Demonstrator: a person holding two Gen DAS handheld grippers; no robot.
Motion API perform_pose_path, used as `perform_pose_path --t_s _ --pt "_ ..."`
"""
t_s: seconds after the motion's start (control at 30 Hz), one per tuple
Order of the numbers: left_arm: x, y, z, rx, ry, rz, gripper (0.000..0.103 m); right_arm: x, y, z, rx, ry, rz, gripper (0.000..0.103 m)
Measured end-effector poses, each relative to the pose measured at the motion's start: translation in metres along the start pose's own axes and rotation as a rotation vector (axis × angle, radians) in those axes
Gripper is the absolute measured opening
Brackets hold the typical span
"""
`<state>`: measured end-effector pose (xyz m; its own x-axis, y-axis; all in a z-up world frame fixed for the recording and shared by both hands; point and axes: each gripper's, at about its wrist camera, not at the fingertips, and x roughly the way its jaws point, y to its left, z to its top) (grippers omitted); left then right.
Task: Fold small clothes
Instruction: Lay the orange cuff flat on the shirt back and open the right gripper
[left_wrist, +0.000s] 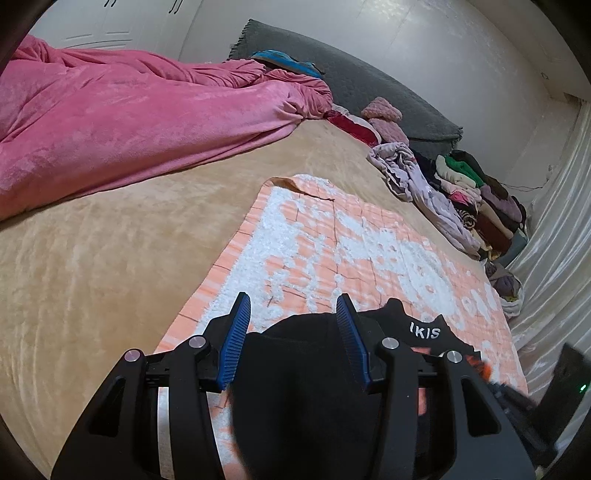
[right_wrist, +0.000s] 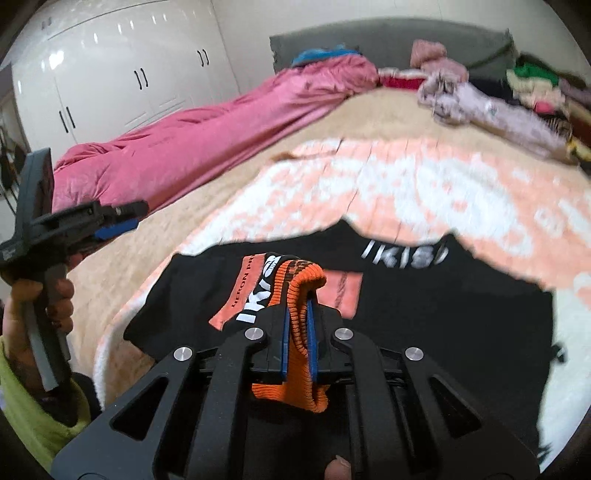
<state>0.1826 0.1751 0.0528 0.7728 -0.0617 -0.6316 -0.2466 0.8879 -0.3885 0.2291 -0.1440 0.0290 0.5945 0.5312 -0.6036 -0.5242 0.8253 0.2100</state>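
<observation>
While the right gripper (right_wrist: 297, 314) clamps the orange ribbed hem (right_wrist: 300, 295) of the black printed top (right_wrist: 424, 306) on the peach-and-white blanket (right_wrist: 406, 184), left gripper (left_wrist: 291, 321) seemingly empty, cloth may slip.

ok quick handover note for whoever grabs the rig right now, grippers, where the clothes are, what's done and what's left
Right gripper: shut on the orange ribbed cuff of the black garment.
Left gripper: open, holds nothing, above the garment's other edge.
The garment lies spread on the peach and white blanket; a pile of clothes sits at the bed's far side.
Done: cuff gripped. Left: the whole fold; none shows yet.
</observation>
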Motion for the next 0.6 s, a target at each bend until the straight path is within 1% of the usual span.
perform_pose_path --t_s 0.1,0.3,0.47,0.6 --pt "0.0 -0.002 -0.002 0.01 0.001 0.0 0.047 -0.012 -0.013 0.009 0.0 -0.026 -0.039 0.003" --pt "0.003 -0.007 -0.005 0.024 0.011 0.004 0.047 -0.035 -0.057 0.016 0.033 -0.049 -0.147 0.003" --pt "0.011 -0.014 -0.009 0.047 0.029 0.012 0.047 -0.042 -0.089 0.005 0.065 -0.02 -0.221 0.003" --pt "0.023 -0.026 -0.017 0.087 0.059 0.019 0.047 -0.038 -0.106 -0.007 0.084 0.009 -0.242 0.003"
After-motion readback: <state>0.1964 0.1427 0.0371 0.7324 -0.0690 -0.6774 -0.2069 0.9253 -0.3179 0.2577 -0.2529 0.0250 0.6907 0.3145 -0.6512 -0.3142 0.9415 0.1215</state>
